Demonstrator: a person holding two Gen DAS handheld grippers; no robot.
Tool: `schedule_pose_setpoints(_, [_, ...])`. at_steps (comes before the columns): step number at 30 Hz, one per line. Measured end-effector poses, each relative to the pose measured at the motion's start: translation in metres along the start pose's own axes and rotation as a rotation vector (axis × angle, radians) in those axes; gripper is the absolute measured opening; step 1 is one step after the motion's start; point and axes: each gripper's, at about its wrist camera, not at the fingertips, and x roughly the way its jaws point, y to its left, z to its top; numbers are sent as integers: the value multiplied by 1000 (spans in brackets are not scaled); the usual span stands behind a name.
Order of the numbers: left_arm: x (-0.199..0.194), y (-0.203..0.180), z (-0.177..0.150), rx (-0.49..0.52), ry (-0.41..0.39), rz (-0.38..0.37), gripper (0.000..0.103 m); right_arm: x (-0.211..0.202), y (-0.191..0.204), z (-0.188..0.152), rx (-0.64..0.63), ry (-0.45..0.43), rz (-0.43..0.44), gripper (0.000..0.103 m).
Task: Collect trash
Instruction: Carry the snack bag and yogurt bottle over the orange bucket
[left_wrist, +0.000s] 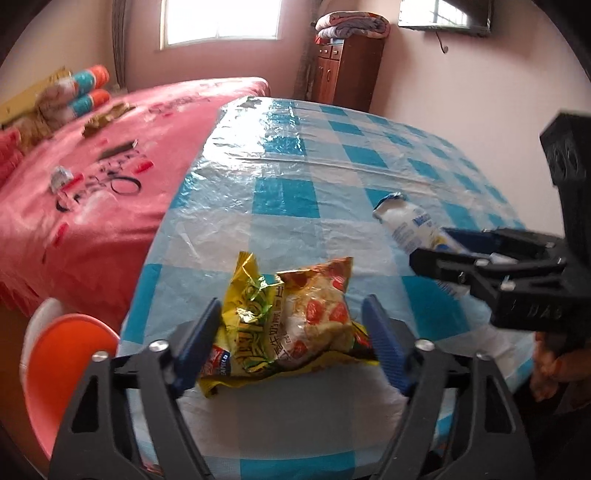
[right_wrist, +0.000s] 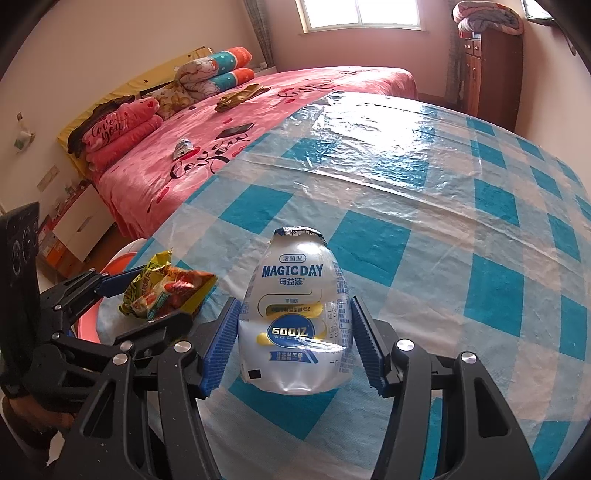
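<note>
- Bottle (right_wrist: 295, 321) (white, crushed, "MAGICDAY" label) lying on the checked tabletop (right_wrist: 461, 229), long axis running away from the right camera, foil-rimmed mouth at the far end, dented base nearest.
- Right tool (right_wrist: 293, 345) straddling the bottle's lower half, blue pads (right_wrist: 221, 350) on either flank; left pad against the label, right pad at the edge or barely off it (hard to tell). Pinching the bottle, by the look of the squeezed plastic.
- From the left camera, same bottle (left_wrist: 406, 229) pointing up and to the left, base end hidden in the right tool (left_wrist: 458, 254).
- Snack bags (left_wrist: 291, 325), a crumpled yellow one with an orange-red one on top, lying near the tabletop's near-left edge, long axis roughly front to back, torn top pointing away.
- Left tool (left_wrist: 291, 343) spread wide around the bags, both pads clear of the foil or only brushing it; no grip.
- Orange stool (left_wrist: 70, 365) beside the tabletop on the left, pink bed (left_wrist: 103, 206) beyond.
- Hand (left_wrist: 550, 373) under the right tool's handle.
</note>
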Motion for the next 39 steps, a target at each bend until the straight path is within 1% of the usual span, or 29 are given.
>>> schedule_pose_setpoints(1, [-1,0,-1,-2,-8,7,66,-1,-1,0,4,-2,-2,60])
schedule_pose_setpoints(3, [-2,4,0,-24,-15,-12,60,-2,-2,0,7,-6,-4,61])
schedule_pose_setpoints(7, [-6,8,-1,-40,-25,-37,56,-6,-1,1,3,-13,-5,60])
schedule_pose_setpoints(12, [-12,16,-3,-74,-34,-71,53,-9,3,2,-6,-17,-5,60])
schedule_pose_setpoints(19, [-25,35,-4,-130,-61,-77,52,-9,13,6,-19,-15,13,61])
schedule_pose_setpoints(24, [-41,58,-2,-173,-94,-41,52,-6,26,11,-40,-9,43,60])
schedule_pose_setpoints(28, [-53,79,-3,-204,-113,11,52,-2,43,16,-73,3,79,61])
schedule_pose_setpoints(36, [-69,123,-18,-278,-110,117,52,9,89,26,-160,36,167,61])
schedule_pose_setpoints(39, [-74,140,-27,-304,-105,167,52,14,109,31,-194,49,204,61])
